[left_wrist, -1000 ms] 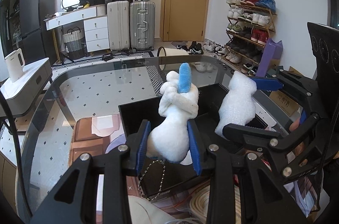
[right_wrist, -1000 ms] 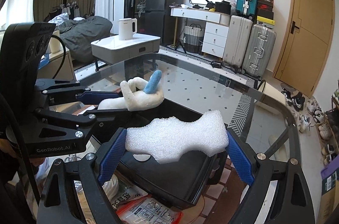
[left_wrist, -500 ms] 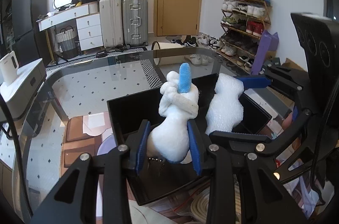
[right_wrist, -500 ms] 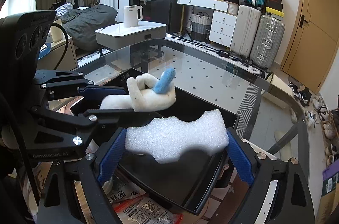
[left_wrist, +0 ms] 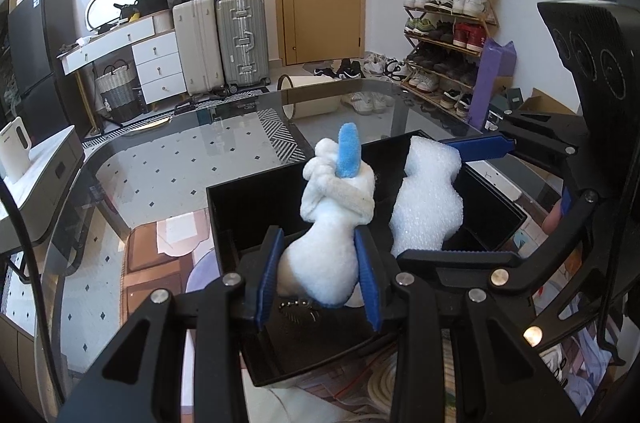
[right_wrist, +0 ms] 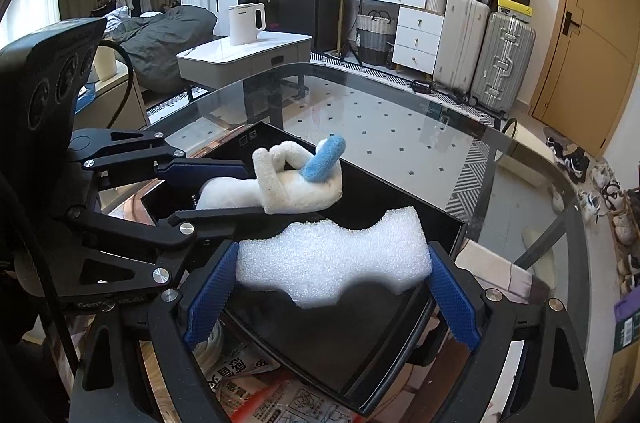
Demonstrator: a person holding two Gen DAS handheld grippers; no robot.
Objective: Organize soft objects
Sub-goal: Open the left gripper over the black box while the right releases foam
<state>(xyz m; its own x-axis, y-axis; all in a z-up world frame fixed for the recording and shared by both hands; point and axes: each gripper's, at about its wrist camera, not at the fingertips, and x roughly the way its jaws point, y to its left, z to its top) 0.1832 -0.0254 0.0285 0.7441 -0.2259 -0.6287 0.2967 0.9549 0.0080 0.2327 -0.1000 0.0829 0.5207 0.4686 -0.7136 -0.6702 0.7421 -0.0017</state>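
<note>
Our left claw (left_wrist: 318,273) is clamped on the lower body of a white plush toy (left_wrist: 336,219) with a blue tuft, its blue pads pressing both sides. Our right claw (right_wrist: 330,283) grips a white foam piece (right_wrist: 334,257) by its two ends. Both soft things hang over the open black box (left_wrist: 256,199), side by side, above the glass tabletop (left_wrist: 192,155).

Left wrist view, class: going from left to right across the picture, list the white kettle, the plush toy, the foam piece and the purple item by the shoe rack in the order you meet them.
White kettle → plush toy → foam piece → purple item.
</note>
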